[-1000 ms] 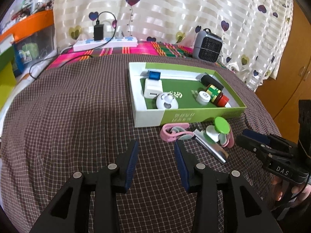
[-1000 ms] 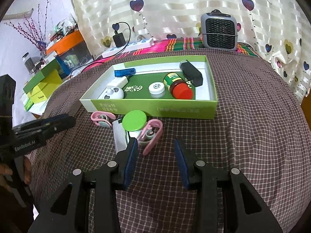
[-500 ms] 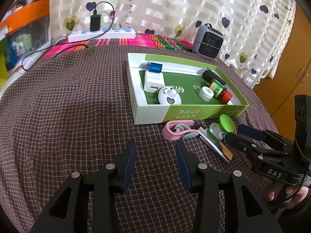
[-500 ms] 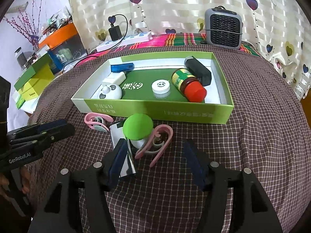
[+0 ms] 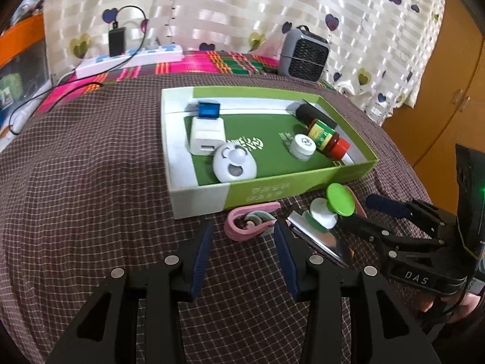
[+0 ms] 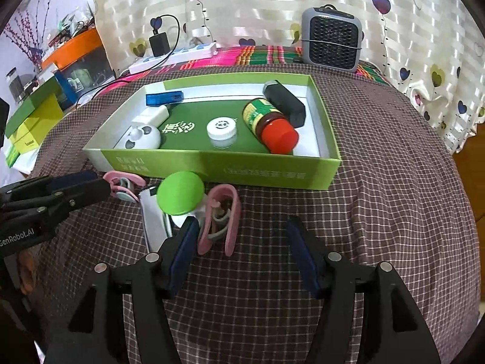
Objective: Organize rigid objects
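Both tongs hang empty: the right gripper [image 6: 241, 244], jaws just opened wide, has the nearer pink clip [image 6: 219, 221] at its eleven o'clock; the left gripper [image 5: 242, 248], jaws parted about halfway, has the other pink clip [image 5: 250, 220] just ahead at twelve. Beyond lies the green-capped bottle [image 6: 181, 193], then the green box [image 6: 212, 168]. Clips look light, stiff, springy; pinch across the arms.

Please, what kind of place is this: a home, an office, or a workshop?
Most likely a room in a home. A heart-patterned curtain hangs behind a table under a checked cloth, with a power strip, a small grey heater and a wooden cabinet nearby.
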